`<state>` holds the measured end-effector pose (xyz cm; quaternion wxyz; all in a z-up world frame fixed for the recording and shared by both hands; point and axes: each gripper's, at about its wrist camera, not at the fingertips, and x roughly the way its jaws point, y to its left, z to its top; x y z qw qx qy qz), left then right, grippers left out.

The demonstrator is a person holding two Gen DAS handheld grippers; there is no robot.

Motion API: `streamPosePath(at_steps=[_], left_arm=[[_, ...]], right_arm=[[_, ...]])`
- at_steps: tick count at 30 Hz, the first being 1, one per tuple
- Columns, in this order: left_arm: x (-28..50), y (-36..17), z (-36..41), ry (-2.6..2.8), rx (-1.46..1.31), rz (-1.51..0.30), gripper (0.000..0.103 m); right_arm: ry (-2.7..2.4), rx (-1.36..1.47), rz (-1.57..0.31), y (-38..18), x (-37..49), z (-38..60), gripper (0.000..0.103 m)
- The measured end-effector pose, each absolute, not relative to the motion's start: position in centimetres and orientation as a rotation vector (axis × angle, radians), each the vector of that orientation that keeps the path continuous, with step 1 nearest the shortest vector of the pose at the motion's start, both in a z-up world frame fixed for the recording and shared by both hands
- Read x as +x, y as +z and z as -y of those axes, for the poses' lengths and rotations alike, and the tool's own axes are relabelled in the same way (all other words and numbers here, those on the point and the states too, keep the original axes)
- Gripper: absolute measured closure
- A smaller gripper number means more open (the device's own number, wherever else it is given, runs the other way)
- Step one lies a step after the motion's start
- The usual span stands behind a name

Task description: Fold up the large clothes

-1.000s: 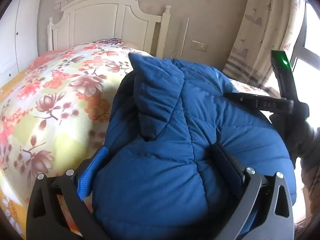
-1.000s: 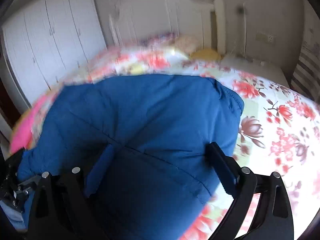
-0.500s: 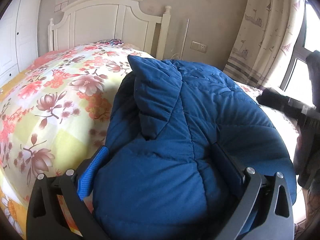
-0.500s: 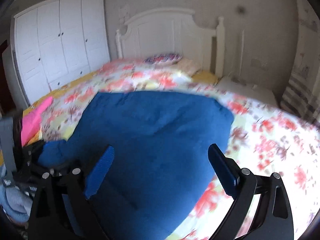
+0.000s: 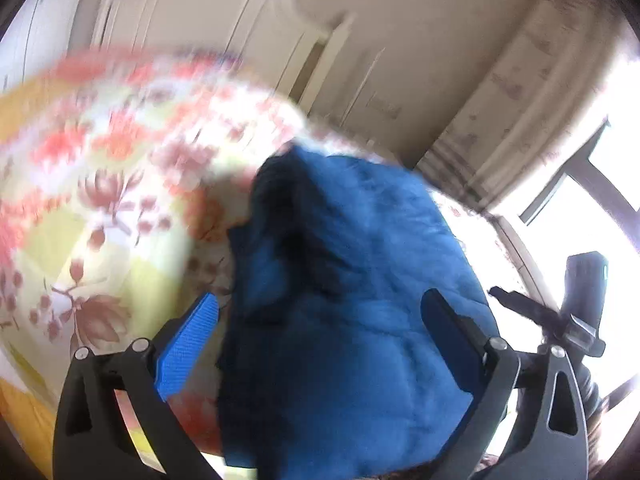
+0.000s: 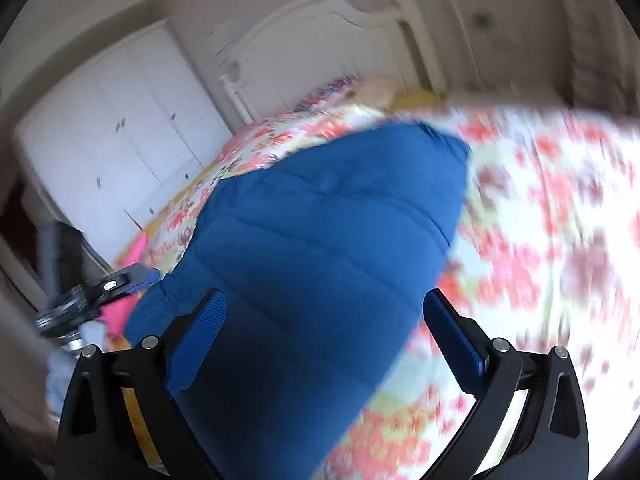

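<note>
A blue quilted puffer jacket (image 5: 360,280) lies folded in a bundle on the floral bedspread (image 5: 100,200). My left gripper (image 5: 320,332) is open, its blue pads apart on either side of the jacket's near end, above it. In the right wrist view the same jacket (image 6: 320,240) stretches away from me. My right gripper (image 6: 320,336) is open too, its fingers spread wide over the jacket's near part. The right gripper also shows in the left wrist view (image 5: 560,316), at the right by the window. Both views are motion-blurred.
A white headboard (image 6: 320,48) and a white wardrobe (image 6: 120,152) stand behind the bed. A curtain (image 5: 520,100) and bright window are on the right. A pink item (image 6: 132,256) lies at the bed's left edge, near the left gripper (image 6: 100,288).
Both grippers have pulled back and tilted, leaving the views blurred. The left gripper's fingers, earlier pressed into the jacket, now stand clear of it. The right gripper has swung lower at the right.
</note>
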<state>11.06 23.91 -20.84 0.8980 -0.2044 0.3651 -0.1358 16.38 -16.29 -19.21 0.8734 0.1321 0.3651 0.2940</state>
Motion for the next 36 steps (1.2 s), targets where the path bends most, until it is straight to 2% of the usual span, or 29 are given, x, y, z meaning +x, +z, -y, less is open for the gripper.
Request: streamPosePath(at_steps=[2,5,11,13,15,22,30,34,36], left_arm=[[13.7,-23.2,-24.6,-0.333,-0.470,-0.914,0.002],[15.7,-26.2,-25.5,-0.453,-0.615,-1.024,0.002],[15.5,-27.3,-25.3,-0.563,-0.652,-1.019,0.002],[15.7,-27.5,-25.2,-0.612,-0.677,-1.019,0.003],[15.5,-27.9,-25.2,-0.658,-0.718,-1.004,0.017],[14.0,-26.0,-23.2,-0.664,-0.709,-0.841,0.037],[20.5,-22.5,-14.3,-0.752,-0.693,-0.732,0.039],[26.7,-25.2,-8.3,-0.710,-0.703,-0.812,0.040],[28.2,-26.8,-6.6,-0.693,-0.706,-0.816,0.031]], right_arm=[[0.665,0.364,-0.831,-20.8,16.4,17.2,0.005],[0.728,0.406,-0.918,-23.1,16.4,16.5,0.004],[0.809,0.455,-0.976,-25.0,17.3,14.2,0.004],[0.826,0.458,-0.944,-25.0,17.0,14.2,0.008],[0.824,0.426,-0.883,-24.7,16.2,14.0,0.020],[0.722,0.291,-0.669,-21.8,14.5,15.5,0.036],[0.539,0.249,-0.476,-17.5,16.8,23.7,0.037],[0.417,0.256,-0.559,-18.9,21.8,28.9,0.037],[0.347,0.314,-0.652,-21.1,24.3,31.3,0.033]])
